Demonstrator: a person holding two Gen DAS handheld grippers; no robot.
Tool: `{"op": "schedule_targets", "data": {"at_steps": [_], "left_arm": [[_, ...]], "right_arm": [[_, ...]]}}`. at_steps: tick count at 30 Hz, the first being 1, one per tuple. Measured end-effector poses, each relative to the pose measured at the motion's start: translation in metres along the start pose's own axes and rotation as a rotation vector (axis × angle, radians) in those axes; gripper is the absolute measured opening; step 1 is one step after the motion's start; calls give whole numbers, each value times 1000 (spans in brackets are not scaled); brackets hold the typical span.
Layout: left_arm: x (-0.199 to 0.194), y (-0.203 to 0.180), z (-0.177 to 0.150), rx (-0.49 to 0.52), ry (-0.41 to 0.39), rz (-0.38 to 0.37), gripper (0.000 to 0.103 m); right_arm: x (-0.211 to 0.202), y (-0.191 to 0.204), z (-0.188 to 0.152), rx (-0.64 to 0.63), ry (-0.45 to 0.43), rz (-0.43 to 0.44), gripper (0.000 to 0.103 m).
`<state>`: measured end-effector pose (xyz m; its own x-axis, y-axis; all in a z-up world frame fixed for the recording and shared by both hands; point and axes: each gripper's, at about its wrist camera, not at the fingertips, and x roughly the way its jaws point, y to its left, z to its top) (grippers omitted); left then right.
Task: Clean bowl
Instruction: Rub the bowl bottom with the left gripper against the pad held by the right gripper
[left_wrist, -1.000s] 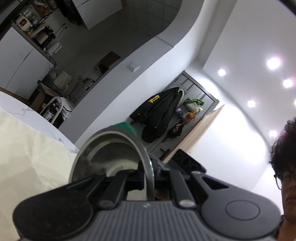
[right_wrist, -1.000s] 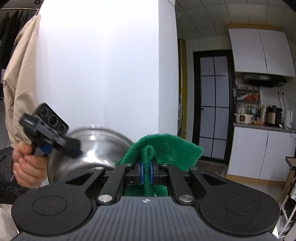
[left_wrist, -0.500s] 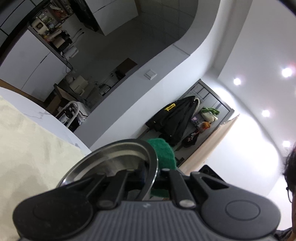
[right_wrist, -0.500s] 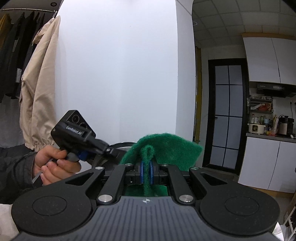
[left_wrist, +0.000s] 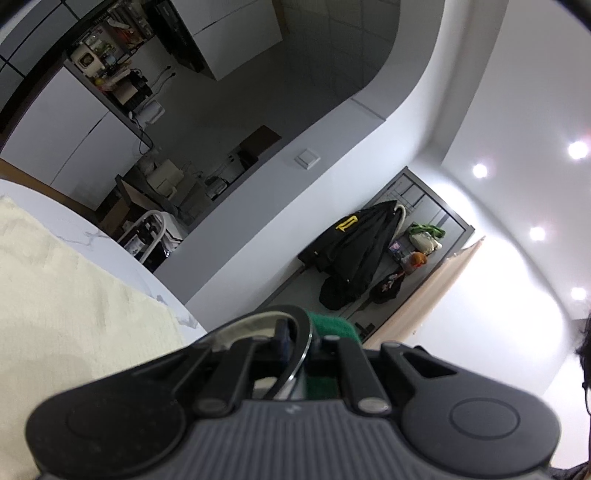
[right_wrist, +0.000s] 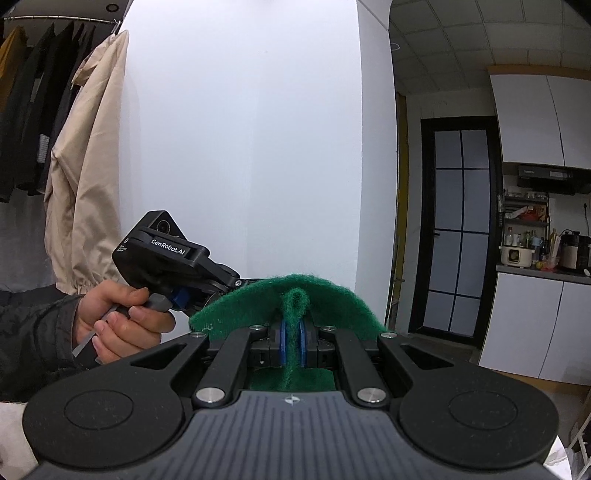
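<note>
My left gripper (left_wrist: 295, 343) is shut on the rim of a steel bowl (left_wrist: 258, 321), held up in the air and seen nearly edge-on. A green scouring pad (left_wrist: 332, 325) shows just behind the rim. In the right wrist view my right gripper (right_wrist: 291, 339) is shut on the green scouring pad (right_wrist: 295, 299), which folds over the jaws. The left gripper's body (right_wrist: 166, 258) and the hand holding it are at the left, close to the pad. The bowl is hidden behind the pad there.
A cream cloth (left_wrist: 55, 314) covers a white marble table (left_wrist: 122, 254) at the lower left. Coats (left_wrist: 354, 254) hang by a door. A beige jacket (right_wrist: 85, 177) hangs left; kitchen cabinets (right_wrist: 535, 332) and a glass door (right_wrist: 461, 229) are right.
The bowl has tilted from showing its inside to nearly edge-on and sits lower in the left view. The pad has come up beside the rim. The left gripper moved closer to the right one.
</note>
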<state>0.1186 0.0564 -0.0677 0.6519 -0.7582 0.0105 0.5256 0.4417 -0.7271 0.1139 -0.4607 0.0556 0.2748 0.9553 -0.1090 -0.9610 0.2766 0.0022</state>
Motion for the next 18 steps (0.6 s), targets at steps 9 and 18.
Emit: {"op": "schedule_targets", "data": {"at_steps": [9,18], "left_arm": [[-4,6,0,-26,-21,19,7],[5,-1,-1,-19,-11,32,7]], "right_arm": [[3,8,-1,-10,7,23,8],[20,24,2,-41,15,83,8]]}}
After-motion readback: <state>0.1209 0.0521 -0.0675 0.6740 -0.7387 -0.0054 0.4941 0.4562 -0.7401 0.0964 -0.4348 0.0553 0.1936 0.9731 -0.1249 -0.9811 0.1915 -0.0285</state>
